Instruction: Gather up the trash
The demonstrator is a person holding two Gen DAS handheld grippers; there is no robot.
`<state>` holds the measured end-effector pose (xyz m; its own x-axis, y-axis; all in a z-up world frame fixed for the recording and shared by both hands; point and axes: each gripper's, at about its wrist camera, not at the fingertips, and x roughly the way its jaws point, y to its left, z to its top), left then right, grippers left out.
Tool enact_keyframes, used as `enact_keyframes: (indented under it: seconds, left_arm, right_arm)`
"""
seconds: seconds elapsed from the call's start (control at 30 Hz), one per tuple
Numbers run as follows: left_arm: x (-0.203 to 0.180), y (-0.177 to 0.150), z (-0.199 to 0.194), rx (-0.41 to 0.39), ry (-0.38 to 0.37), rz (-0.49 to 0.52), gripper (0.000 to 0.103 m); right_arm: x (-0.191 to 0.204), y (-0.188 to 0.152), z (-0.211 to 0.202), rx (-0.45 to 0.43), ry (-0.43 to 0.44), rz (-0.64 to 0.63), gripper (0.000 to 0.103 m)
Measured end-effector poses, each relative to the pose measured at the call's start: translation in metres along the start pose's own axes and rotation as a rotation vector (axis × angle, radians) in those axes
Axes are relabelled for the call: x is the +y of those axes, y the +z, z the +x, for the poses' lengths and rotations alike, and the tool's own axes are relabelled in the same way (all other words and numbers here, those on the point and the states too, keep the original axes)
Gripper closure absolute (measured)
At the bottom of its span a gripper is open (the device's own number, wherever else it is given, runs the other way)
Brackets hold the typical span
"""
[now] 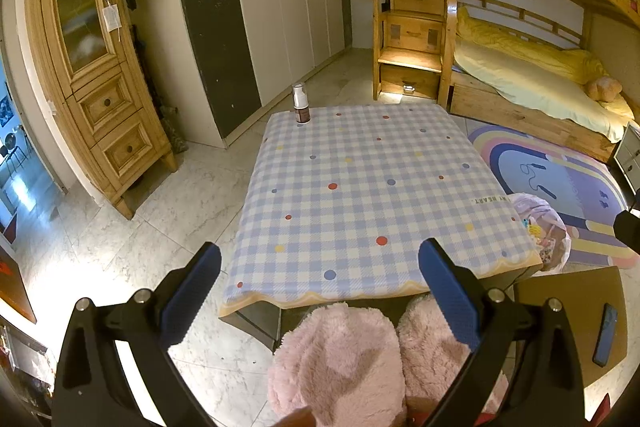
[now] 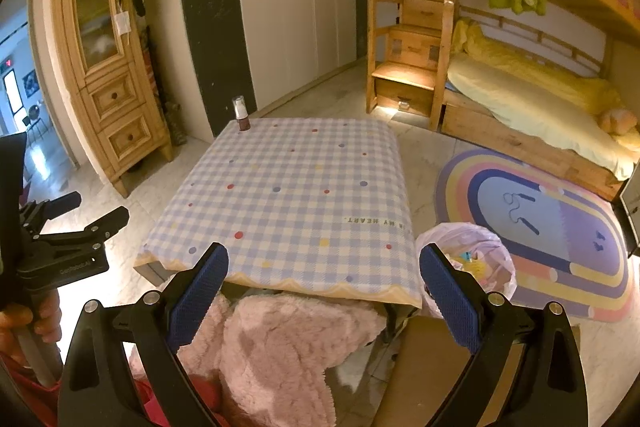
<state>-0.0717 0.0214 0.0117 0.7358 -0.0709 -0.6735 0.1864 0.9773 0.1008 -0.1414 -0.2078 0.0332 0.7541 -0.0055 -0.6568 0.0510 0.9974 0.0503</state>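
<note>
A low table with a blue checked cloth [image 1: 360, 187] [image 2: 288, 195] stands in front of me. A small brown pump bottle [image 1: 301, 105] [image 2: 241, 115] stands upright at its far left corner. A bin lined with a pale plastic bag [image 2: 468, 259] [image 1: 544, 227] holds colourful trash on the floor at the table's right front corner. My left gripper [image 1: 320, 275] is open and empty above the table's near edge. My right gripper [image 2: 324, 275] is open and empty above the near edge too. The left gripper also shows in the right wrist view [image 2: 80, 223].
Pink fluffy slippers [image 1: 360, 355] [image 2: 272, 347] are below the grippers. A cardboard box [image 1: 572, 307] with a phone [image 1: 606, 335] sits at the right. A rainbow rug [image 2: 540, 227], bunk bed [image 2: 540, 99], wooden cabinet [image 1: 92, 67] and white wardrobe [image 1: 280, 7] surround the table.
</note>
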Motion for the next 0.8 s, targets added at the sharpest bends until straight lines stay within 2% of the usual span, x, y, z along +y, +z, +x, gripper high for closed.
enact_keyframes:
  seconds: [0.8]
  left_arm:
    - [0.0009, 0.0007, 0.0008, 0.001, 0.000, -0.002, 0.007]
  right_arm:
    - [0.0001, 0.0002, 0.0010, -0.002, 0.000, 0.004, 0.008]
